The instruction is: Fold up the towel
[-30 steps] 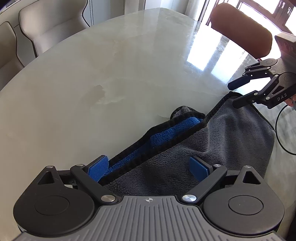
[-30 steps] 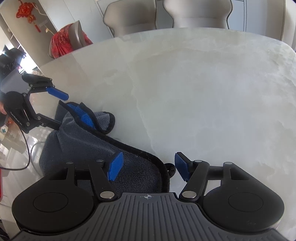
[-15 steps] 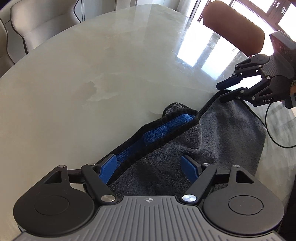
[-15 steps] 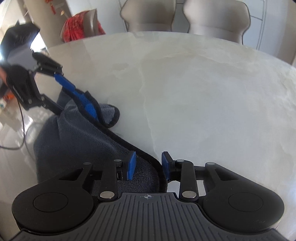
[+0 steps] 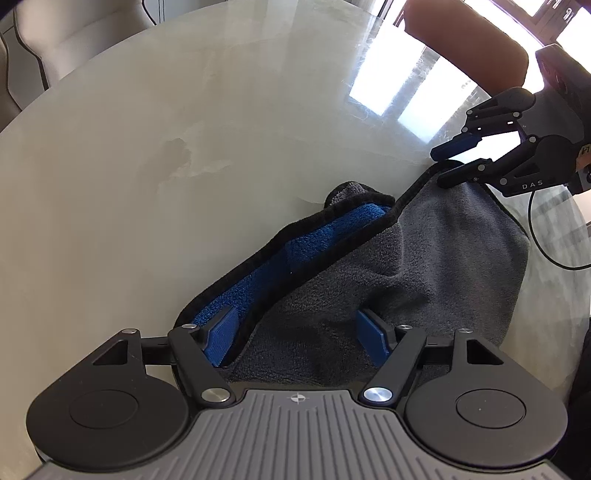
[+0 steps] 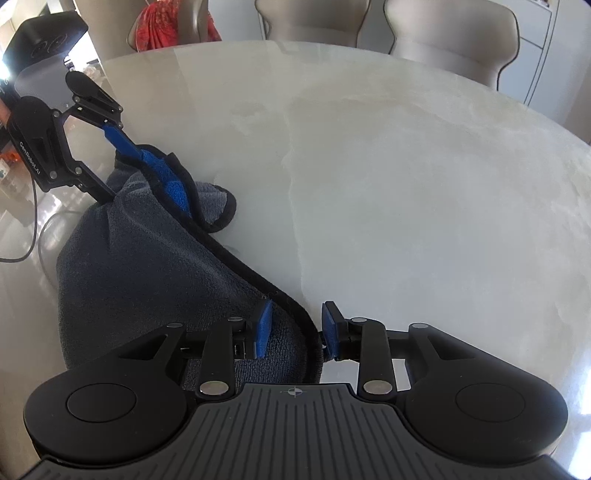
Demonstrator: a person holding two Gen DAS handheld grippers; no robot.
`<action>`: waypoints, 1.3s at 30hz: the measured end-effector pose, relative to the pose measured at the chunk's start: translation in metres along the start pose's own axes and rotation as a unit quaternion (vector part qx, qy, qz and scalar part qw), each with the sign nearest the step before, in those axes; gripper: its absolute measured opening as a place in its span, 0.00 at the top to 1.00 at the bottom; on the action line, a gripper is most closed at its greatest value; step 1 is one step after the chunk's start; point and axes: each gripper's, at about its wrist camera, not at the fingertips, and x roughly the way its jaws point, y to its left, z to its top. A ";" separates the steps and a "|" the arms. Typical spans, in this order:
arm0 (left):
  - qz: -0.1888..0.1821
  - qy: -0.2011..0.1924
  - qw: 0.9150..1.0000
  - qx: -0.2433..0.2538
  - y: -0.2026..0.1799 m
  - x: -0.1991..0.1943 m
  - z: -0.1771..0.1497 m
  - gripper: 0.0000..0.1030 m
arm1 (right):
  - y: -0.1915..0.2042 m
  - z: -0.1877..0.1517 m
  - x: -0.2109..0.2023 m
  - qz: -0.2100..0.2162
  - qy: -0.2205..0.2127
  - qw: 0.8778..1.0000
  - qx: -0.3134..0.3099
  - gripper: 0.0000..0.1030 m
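Note:
A grey towel with a black hem lies bunched on the pale marble table, a strip of its blue underside turned up along one edge. My left gripper points down over the near end. Its jaws are opening, with towel between the pads and not pinched. In the right wrist view the towel spreads to the left. My right gripper straddles the hem at a corner and its jaws are opening too, with a gap at the pads. Each view shows the other gripper: the right gripper and the left gripper.
Beige chairs stand along the far side of the table and a brown chair by the bright window. A black cable hangs past the towel's right edge. A red cloth drapes another chair.
Both pairs of jaws narrowed over the towel, then widened again. The right gripper rolled and came down to the towel's corner hem. The towel has barely shifted.

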 end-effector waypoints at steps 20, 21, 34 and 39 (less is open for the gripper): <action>0.001 -0.011 1.000 0.025 -0.004 -0.010 -0.006 0.38 | -0.006 -0.003 0.008 0.018 -0.003 1.000 0.008 0.68; -0.001 -0.012 1.000 0.027 -0.005 -0.011 -0.006 0.44 | -0.006 -0.003 0.007 0.018 -0.002 1.000 0.005 0.74; 0.019 -0.019 0.998 0.061 -0.015 -0.017 -0.006 0.92 | 0.019 0.002 0.008 0.005 -0.009 0.998 -0.070 0.90; 0.032 -0.021 0.997 0.067 -0.020 -0.018 -0.007 0.92 | 0.033 -0.001 0.002 0.009 -0.012 0.996 -0.087 0.90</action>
